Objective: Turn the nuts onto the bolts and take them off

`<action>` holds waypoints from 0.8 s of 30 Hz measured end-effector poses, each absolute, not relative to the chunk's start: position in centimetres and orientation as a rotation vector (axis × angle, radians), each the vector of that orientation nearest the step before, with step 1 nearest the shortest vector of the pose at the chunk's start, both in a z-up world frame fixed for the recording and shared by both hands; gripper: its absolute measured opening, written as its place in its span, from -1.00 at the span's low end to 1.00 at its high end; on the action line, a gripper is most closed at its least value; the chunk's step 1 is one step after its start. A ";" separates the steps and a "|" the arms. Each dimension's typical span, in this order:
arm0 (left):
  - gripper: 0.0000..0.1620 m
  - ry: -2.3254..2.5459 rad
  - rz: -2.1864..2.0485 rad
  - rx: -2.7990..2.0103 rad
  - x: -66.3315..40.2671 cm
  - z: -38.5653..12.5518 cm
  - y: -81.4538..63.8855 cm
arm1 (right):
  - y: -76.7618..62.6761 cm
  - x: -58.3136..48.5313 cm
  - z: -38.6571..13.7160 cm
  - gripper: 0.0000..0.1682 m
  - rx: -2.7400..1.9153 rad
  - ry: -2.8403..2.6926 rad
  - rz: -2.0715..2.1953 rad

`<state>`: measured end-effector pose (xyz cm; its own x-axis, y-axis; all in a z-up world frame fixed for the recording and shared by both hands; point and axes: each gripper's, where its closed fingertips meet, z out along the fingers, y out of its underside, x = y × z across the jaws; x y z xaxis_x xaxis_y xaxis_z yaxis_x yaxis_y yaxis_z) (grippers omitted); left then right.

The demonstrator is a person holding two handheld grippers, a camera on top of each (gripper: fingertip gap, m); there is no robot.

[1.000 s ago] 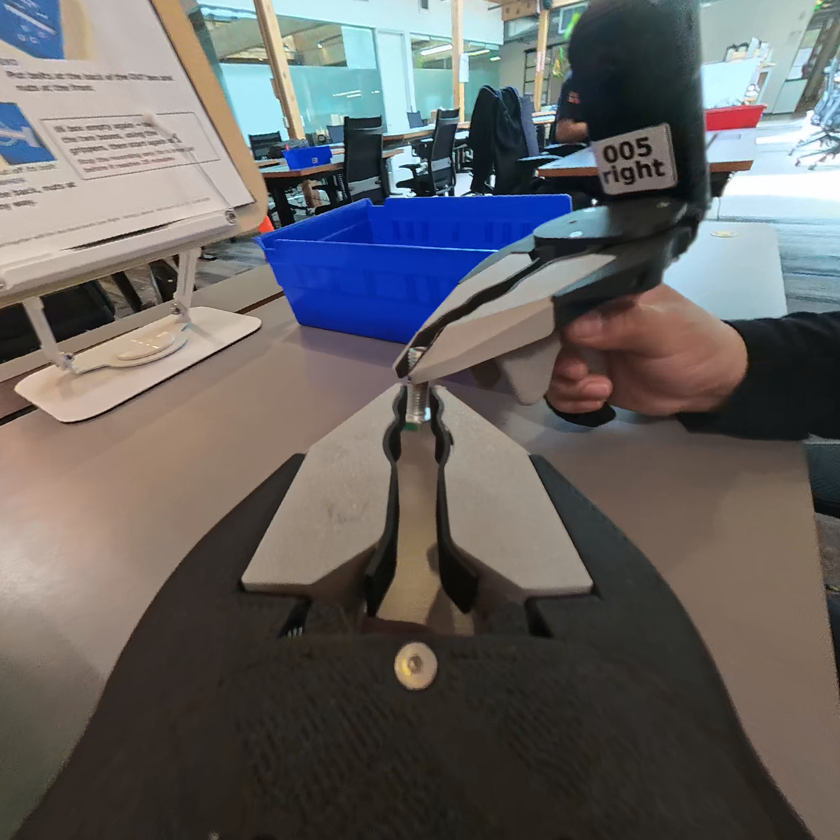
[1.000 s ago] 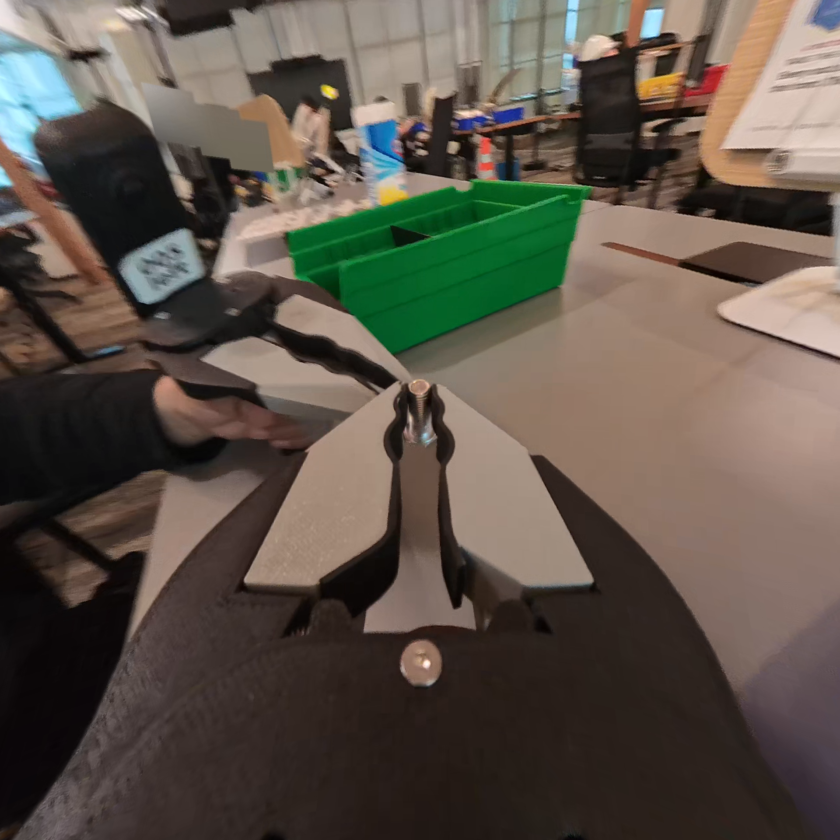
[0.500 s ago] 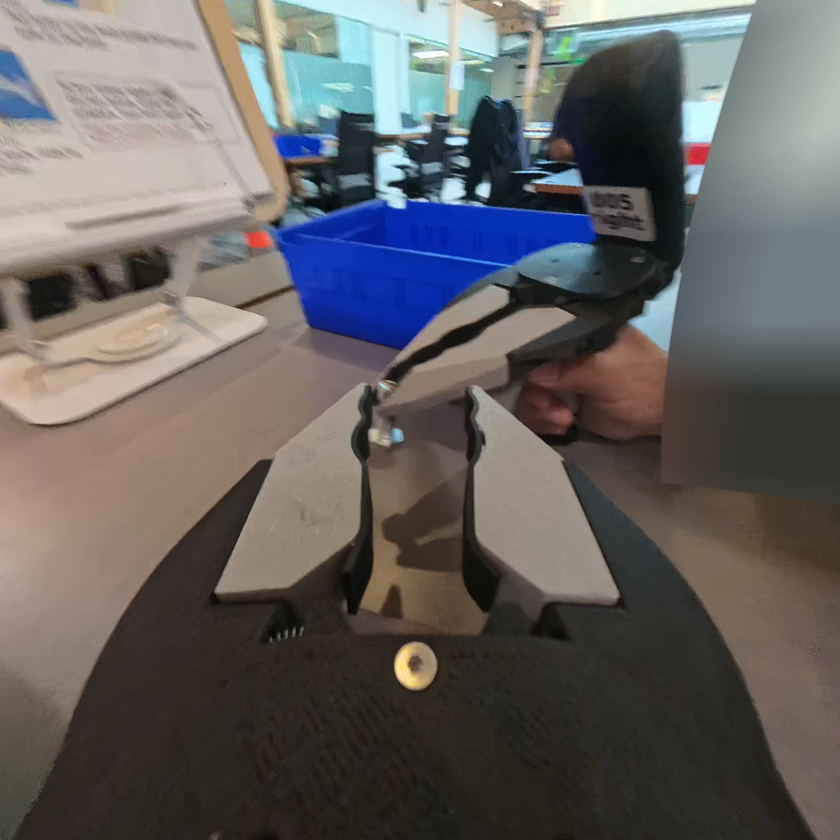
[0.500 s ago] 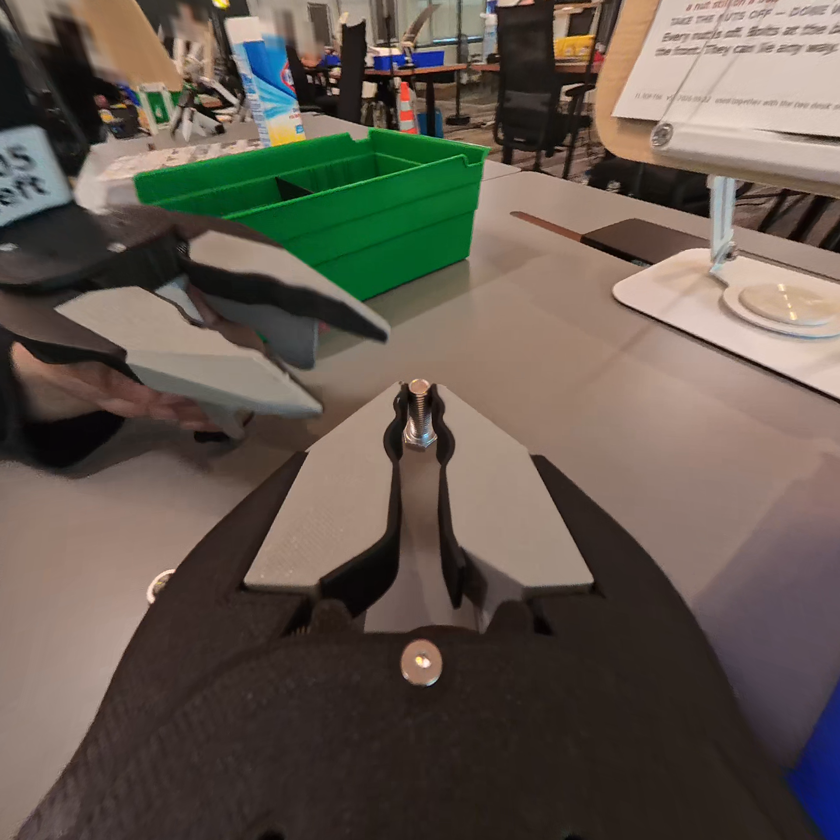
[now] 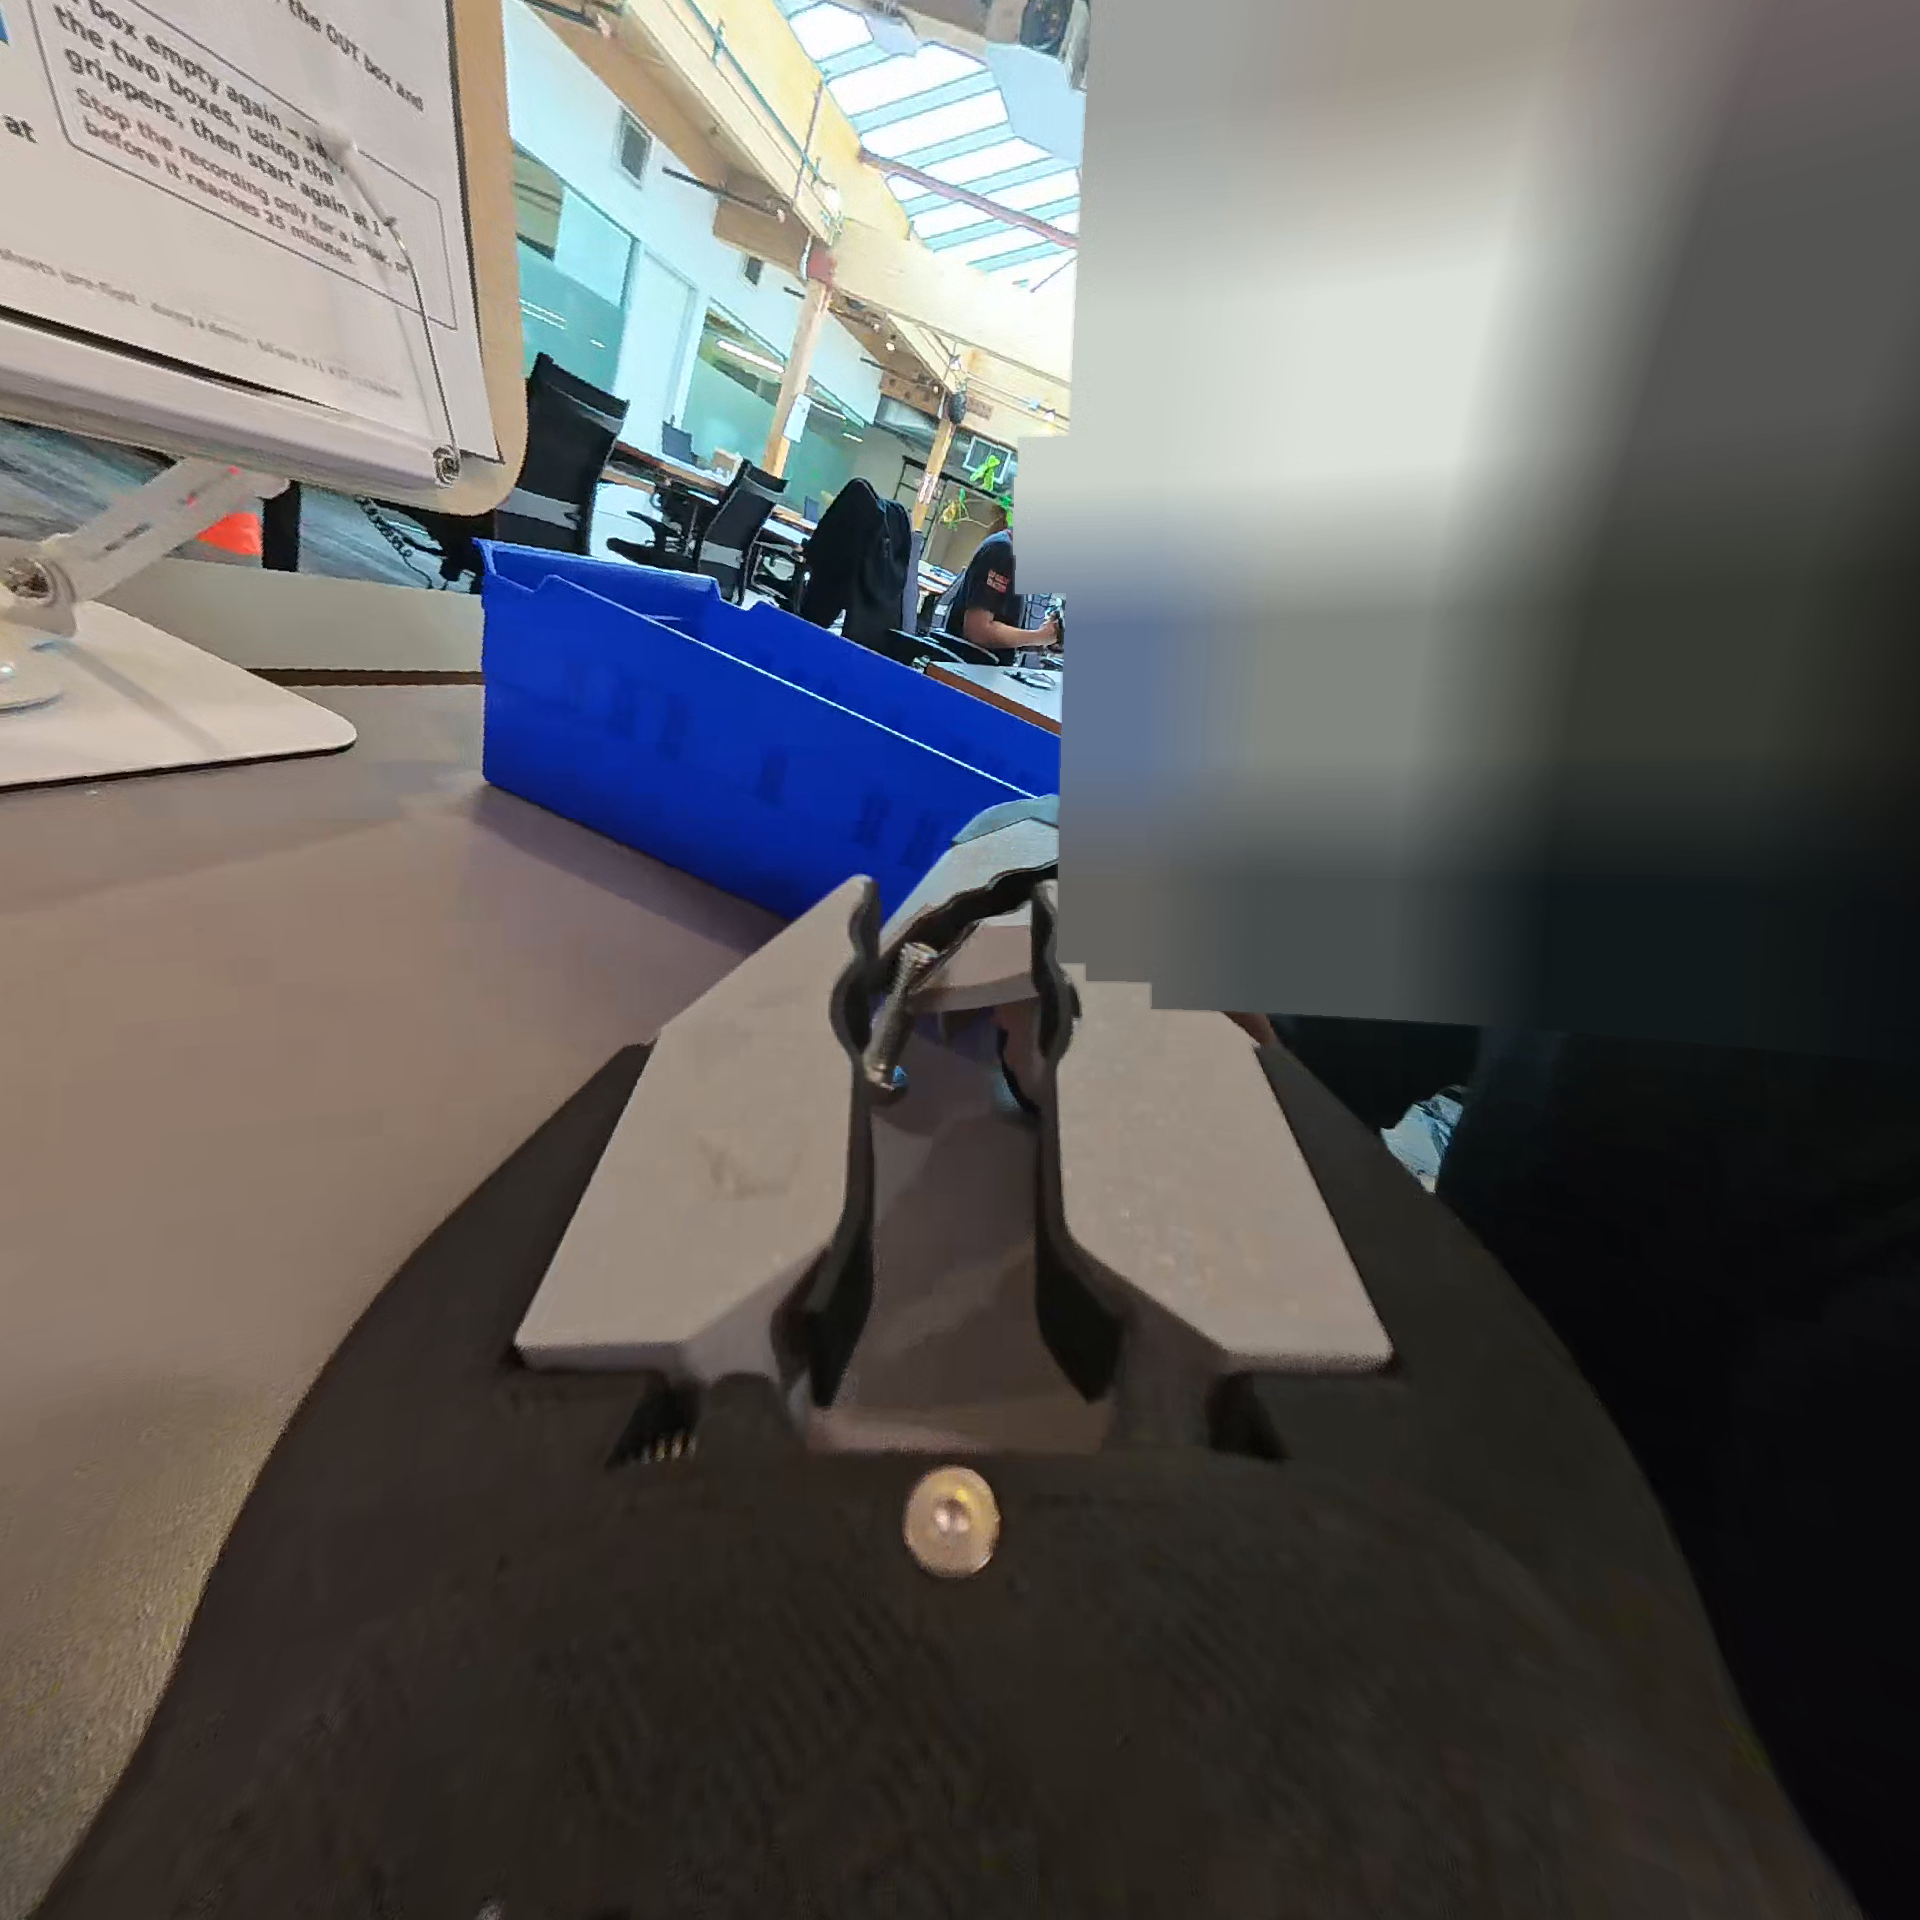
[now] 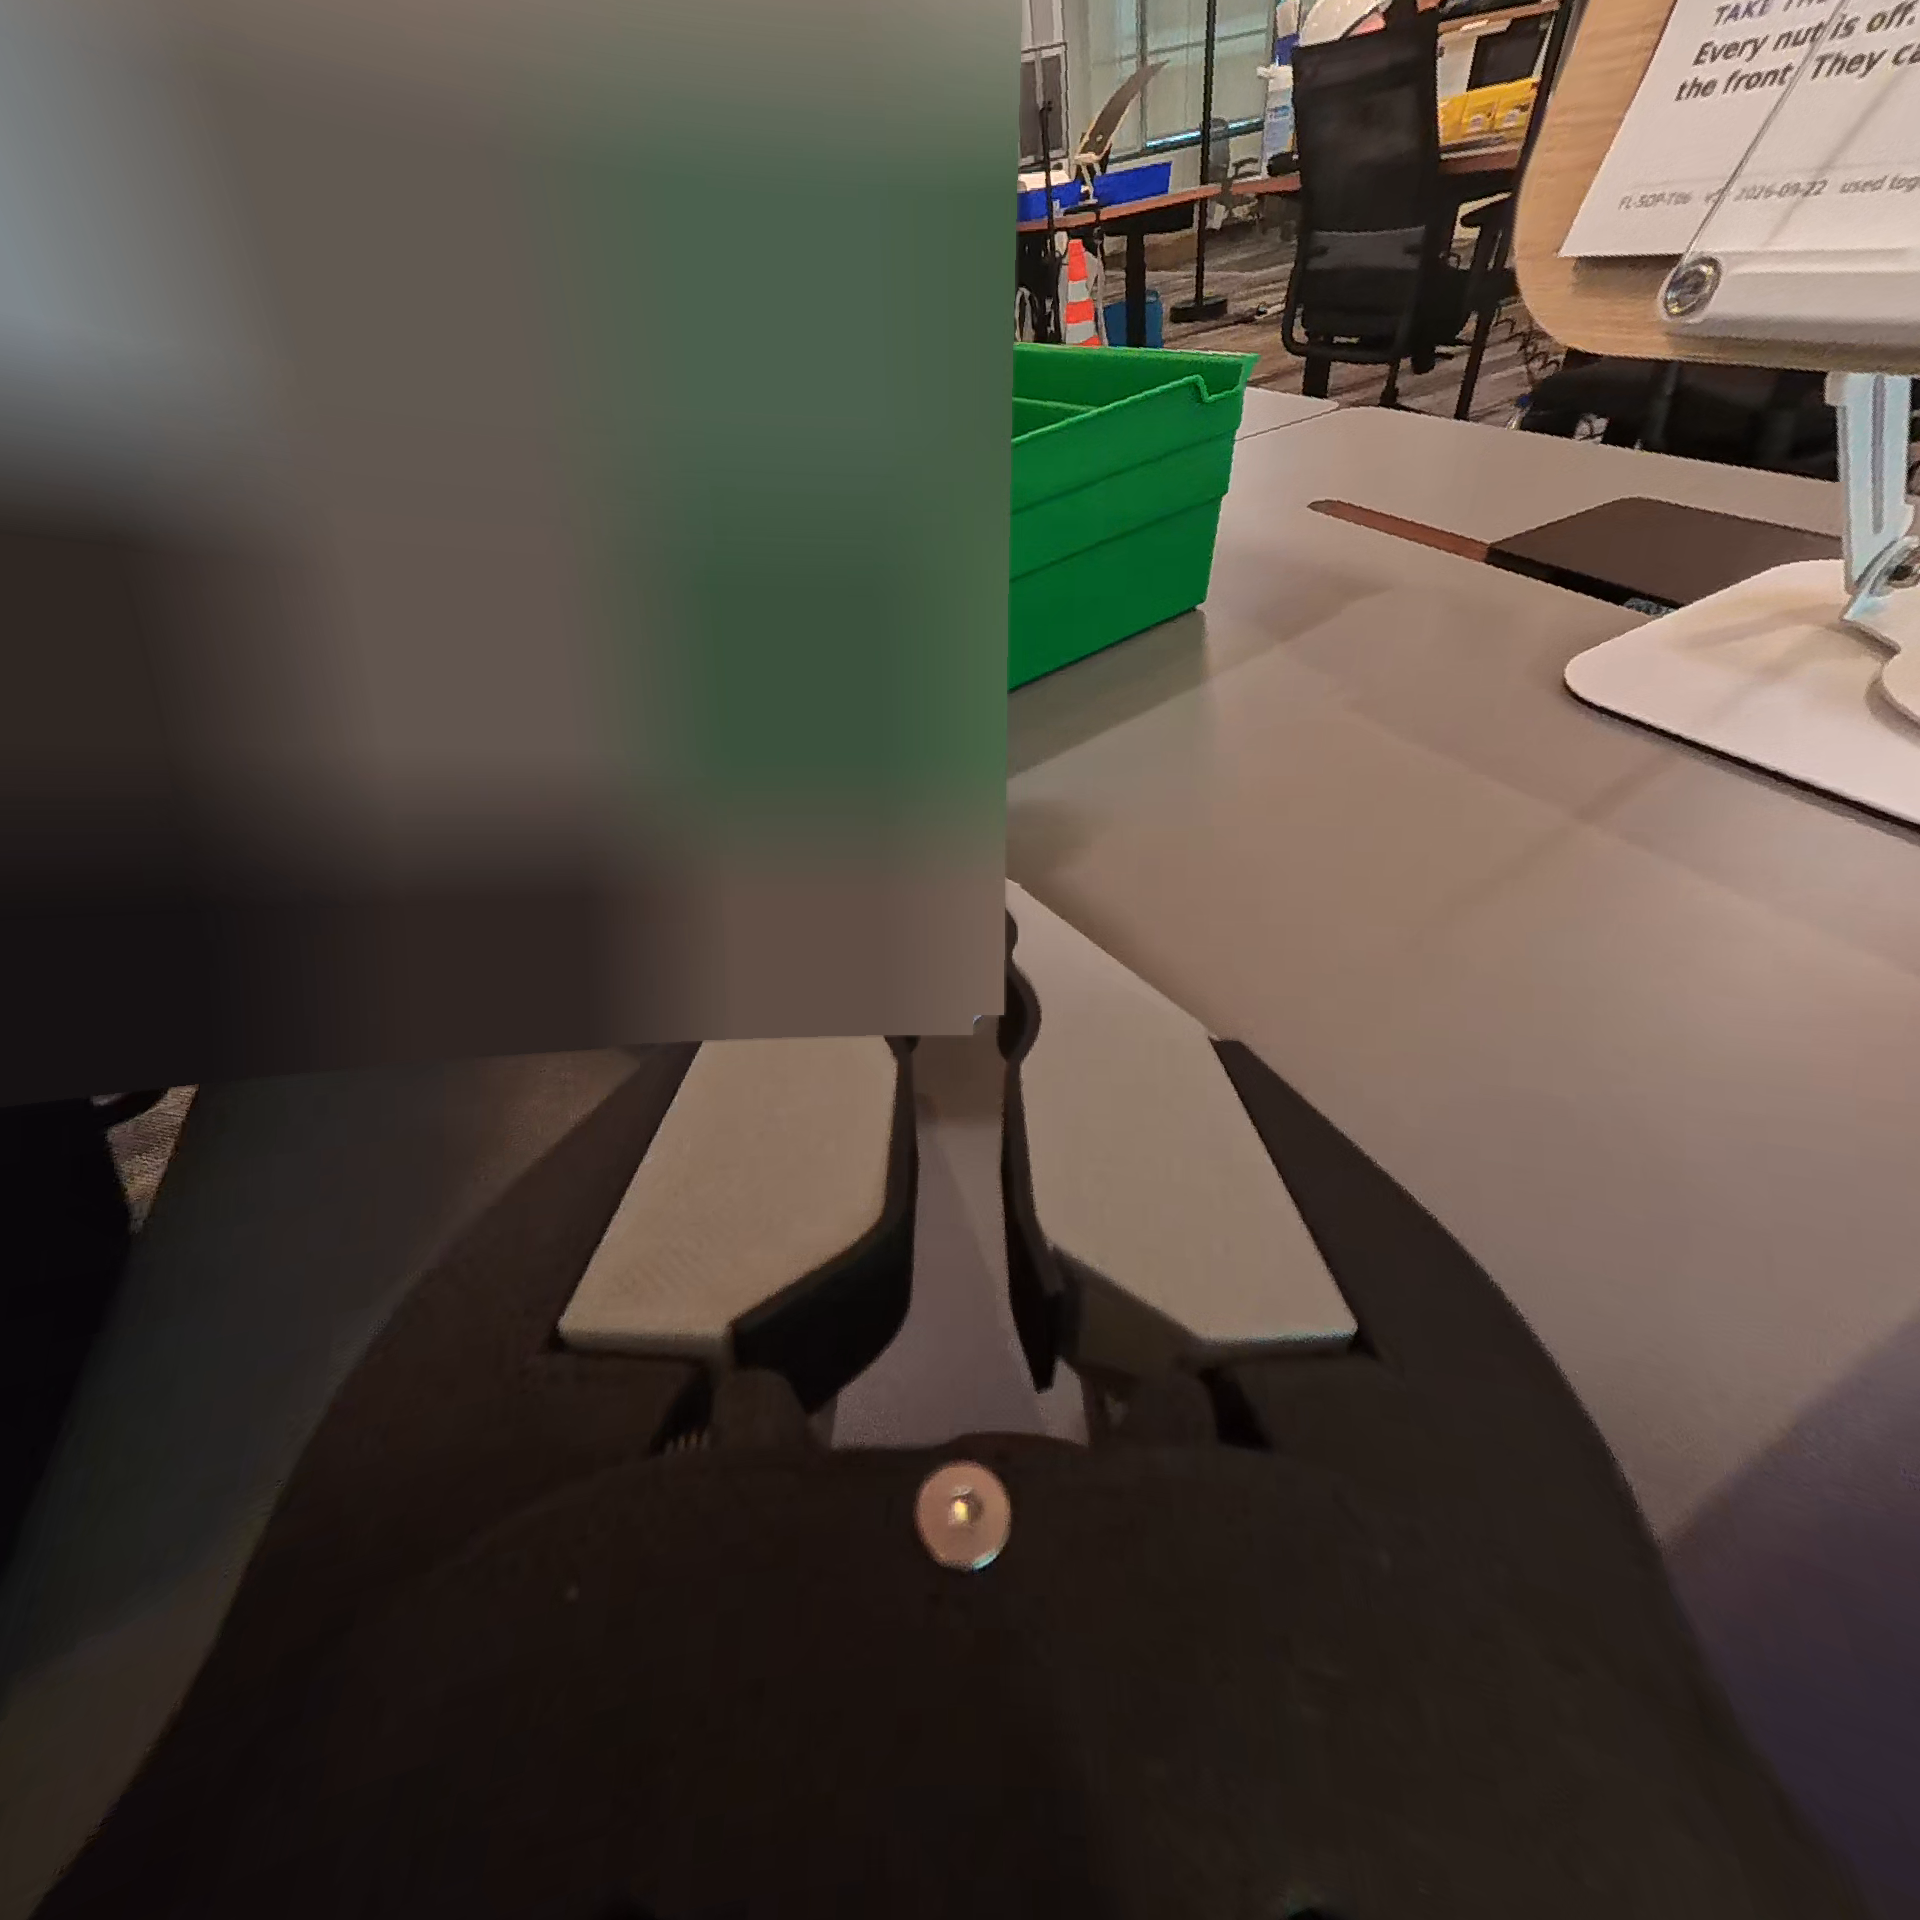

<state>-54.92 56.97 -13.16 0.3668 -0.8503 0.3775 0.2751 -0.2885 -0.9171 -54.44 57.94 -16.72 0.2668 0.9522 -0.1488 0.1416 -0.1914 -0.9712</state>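
Open office: skylights (image 5: 940,135), wooden beams (image 5: 800,343), black chairs (image 6: 1361,197), long desks (image 6: 1132,197).

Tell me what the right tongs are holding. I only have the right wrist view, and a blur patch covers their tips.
Observer: In the left wrist view, the right tongs pinch a silver bolt by its upper end, and it hangs tilted.
Operator: Are the left tongs gripping it too?
Observer: No. The left tongs are open. The bolt hangs in the gap between their fingers, close to one of them, but I cannot tell whether it touches.
Operator: Anything beyond them that I am missing?
Observer: A blue bin stands on the table behind the tongs. Your view shows only the green one.
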 end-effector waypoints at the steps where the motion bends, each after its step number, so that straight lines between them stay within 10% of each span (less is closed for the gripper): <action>1: -0.68 0.555 -1.202 -1.467 -54.9 -13.2 57.0 | 57.8 -54.4 -16.7 -0.93 -1.563 -1.054 1.037; 24: -0.50 0.710 -0.733 -1.636 -56.4 -16.1 58.4 | 57.0 -51.9 -21.3 -0.85 -1.818 -1.186 0.745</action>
<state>-56.37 58.38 -16.10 0.6221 -0.7777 0.0907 -0.0656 -0.1672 -0.9837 -51.89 57.04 -21.27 0.3809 0.9237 -0.0402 0.4373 -0.2183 -0.8724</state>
